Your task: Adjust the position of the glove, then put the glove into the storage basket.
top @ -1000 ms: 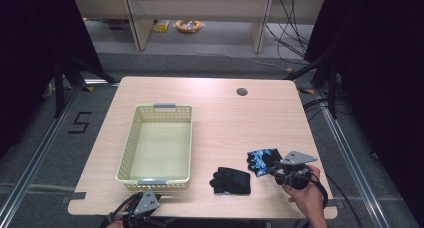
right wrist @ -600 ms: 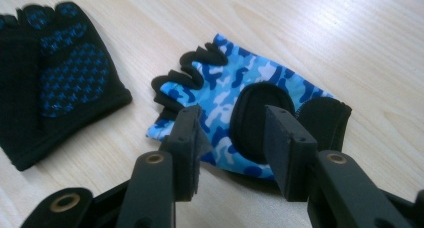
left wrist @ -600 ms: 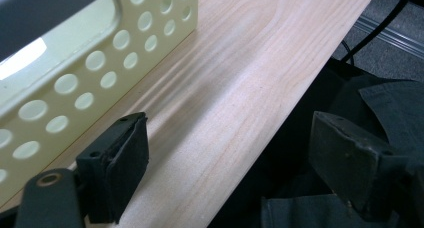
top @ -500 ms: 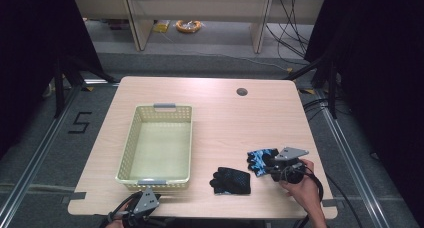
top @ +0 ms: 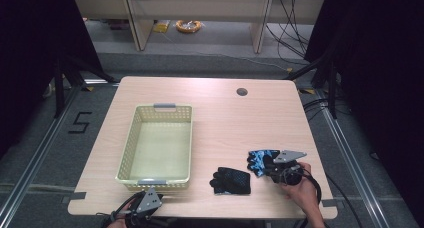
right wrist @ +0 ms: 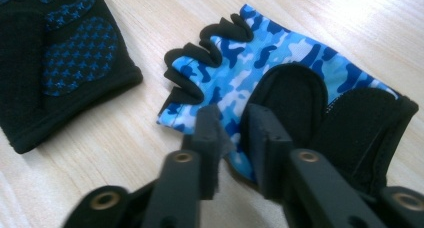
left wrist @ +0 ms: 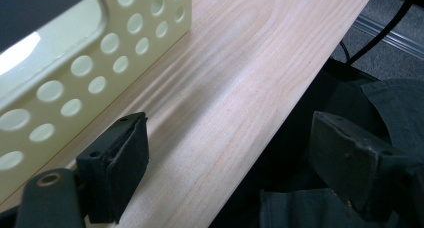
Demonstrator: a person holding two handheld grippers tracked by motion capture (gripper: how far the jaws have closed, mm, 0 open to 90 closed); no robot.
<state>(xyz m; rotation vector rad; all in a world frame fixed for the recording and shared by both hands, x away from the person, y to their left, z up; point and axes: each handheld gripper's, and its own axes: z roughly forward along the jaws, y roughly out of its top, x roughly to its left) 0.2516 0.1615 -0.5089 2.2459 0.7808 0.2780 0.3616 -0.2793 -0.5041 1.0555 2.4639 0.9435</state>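
Right claw pinching the camouflage glove on the counter

The right claw [right wrist: 231,138] has just been closing, its jaws now nipping the near edge of the blue camouflage-print fingerless fabric glove [right wrist: 280,73], which lies flat on the pale wooden counter [top: 225,113]. Just left of that glove lies a black fingerless glove with blue palm dots [top: 231,180]. Further left, beyond it, the left claw [left wrist: 225,158] hangs wide open and empty beside the pale yellow perforated plastic basket [top: 131,153].
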